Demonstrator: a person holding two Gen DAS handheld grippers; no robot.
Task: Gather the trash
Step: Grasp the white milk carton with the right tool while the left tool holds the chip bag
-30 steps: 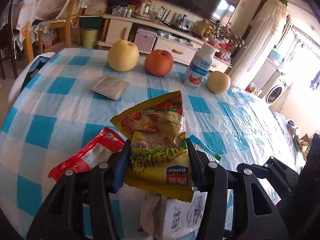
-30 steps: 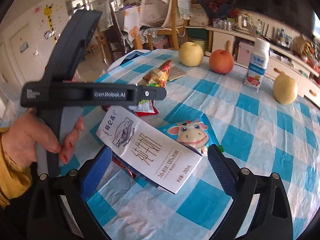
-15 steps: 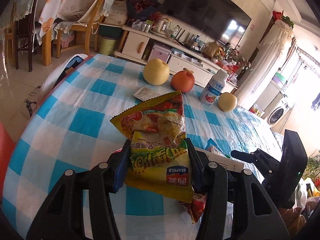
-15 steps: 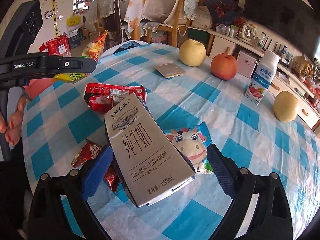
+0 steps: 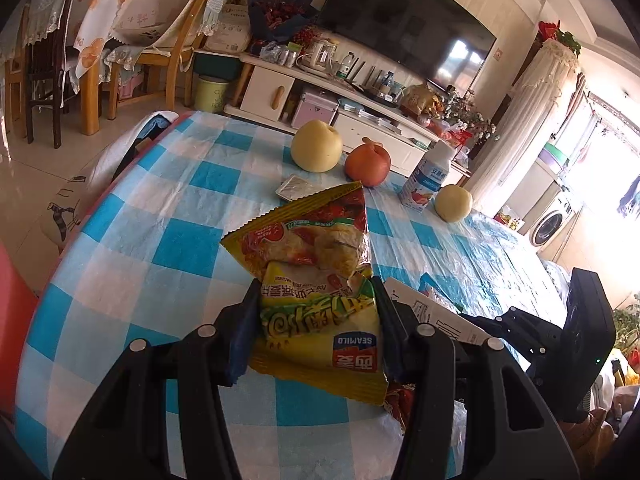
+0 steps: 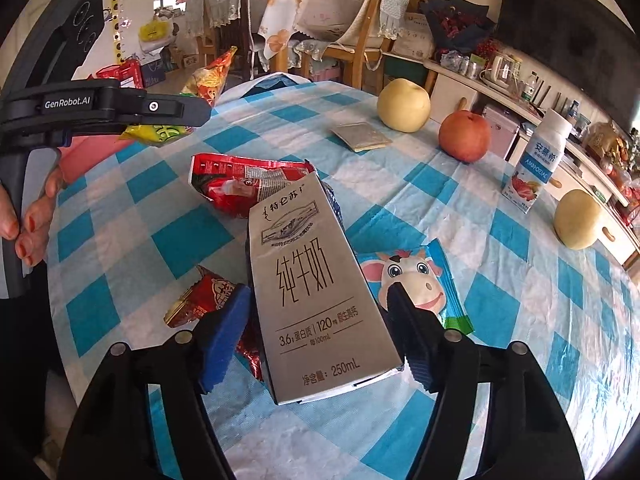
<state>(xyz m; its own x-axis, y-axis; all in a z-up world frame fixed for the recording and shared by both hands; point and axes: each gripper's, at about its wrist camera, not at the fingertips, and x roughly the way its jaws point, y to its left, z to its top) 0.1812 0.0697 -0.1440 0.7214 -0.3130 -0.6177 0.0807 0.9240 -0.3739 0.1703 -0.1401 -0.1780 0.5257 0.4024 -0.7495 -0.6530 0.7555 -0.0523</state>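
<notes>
Between my right gripper (image 6: 316,332) fingers, just closing but short of touching, lies the milk carton (image 6: 316,292) on the tabletop (image 6: 520,292); at ten o'clock, my left gripper (image 5: 314,324) clamps the yellow snack wrapper (image 5: 316,280).

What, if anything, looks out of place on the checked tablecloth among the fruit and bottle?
A grey milk carton lies flat on its side on top of crumpled red wrappers, beside a cow-print wrapper: litter, while the fruit and bottle stand tidy.
</notes>
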